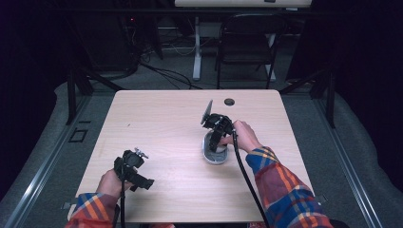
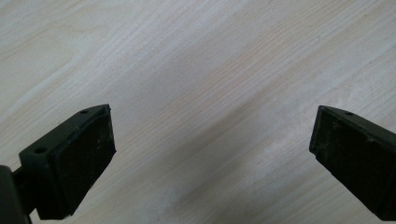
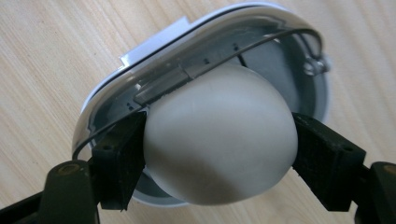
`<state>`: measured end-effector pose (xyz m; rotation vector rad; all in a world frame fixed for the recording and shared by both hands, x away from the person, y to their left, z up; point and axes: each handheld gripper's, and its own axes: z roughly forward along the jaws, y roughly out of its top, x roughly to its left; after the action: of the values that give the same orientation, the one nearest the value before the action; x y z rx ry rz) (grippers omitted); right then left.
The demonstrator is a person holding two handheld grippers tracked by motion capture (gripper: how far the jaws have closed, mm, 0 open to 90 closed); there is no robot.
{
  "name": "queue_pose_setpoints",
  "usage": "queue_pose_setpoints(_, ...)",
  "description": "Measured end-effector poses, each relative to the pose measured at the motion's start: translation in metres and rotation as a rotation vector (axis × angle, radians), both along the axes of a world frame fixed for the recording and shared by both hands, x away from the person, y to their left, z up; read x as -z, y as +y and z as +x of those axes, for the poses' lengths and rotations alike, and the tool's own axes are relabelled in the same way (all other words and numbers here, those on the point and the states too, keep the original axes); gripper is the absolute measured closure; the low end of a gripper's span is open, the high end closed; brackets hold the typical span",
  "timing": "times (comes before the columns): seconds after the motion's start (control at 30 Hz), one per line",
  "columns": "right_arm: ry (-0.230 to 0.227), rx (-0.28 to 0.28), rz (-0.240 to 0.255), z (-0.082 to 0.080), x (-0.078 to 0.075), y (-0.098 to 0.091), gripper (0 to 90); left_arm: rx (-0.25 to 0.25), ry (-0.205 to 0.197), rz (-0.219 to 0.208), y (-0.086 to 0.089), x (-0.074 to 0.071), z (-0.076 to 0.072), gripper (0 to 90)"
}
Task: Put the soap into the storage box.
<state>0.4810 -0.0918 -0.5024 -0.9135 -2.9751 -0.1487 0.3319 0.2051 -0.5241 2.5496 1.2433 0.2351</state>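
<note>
On the pale wooden counter [image 1: 166, 118], right of centre, sits a small white and grey oval holder [image 1: 214, 154], and the right tongs [image 1: 216, 145] reach down into it from the person's right hand [image 1: 242, 135]. From the high view that is about all one can make out: the black tool covers the holder's middle, and what it grips cannot be told from there. The right gripper view settles it: a smooth white egg-shaped object [image 3: 219, 140] sits between the two black jaws, each pad pressed against one side, so the right tongs [image 3: 219, 154] hold it at a fairly wide spread. That close view also shows the holder's [image 3: 140, 60] grey inside, its white rim and a thin wire bail arching over the egg, fixed by a small metal loop at one end; none of that detail is legible from above. Well apart, near the counter's front left corner, the left hand [image 1: 111, 183] keeps the left tongs [image 1: 138, 178] low over bare wood. In the high view their spread is hard to judge, but the left gripper view shows the left tongs [image 2: 212, 140] wide apart with nothing between them, just wood grain of the counter [image 2: 210, 70] running across. Behind the counter, in the high view, stands a dark folding chair [image 1: 247, 42] on the grey floor.
</note>
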Motion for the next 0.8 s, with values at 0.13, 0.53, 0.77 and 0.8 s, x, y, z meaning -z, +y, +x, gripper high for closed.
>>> queue_pose_setpoints(0.13,0.002,0.003,0.045,0.000,0.005,-0.001,23.0,-0.001,0.002,0.000,0.000,0.000,0.000,0.0)
queue_pose_setpoints(0.53,-0.041,-0.004,0.122,-0.006,-0.013,-0.009,16.1,0.000,0.001,0.001,0.000,0.000,0.000,0.0)
queue_pose_setpoints(0.77,-0.073,-0.014,0.137,-0.018,-0.030,-0.022,9.4,-0.002,-0.001,0.001,0.000,0.000,0.000,0.0)
queue_pose_setpoints(0.8,-0.071,-0.012,0.139,-0.020,-0.031,-0.024,8.5,-0.001,-0.001,0.001,0.000,0.000,0.000,0.0)
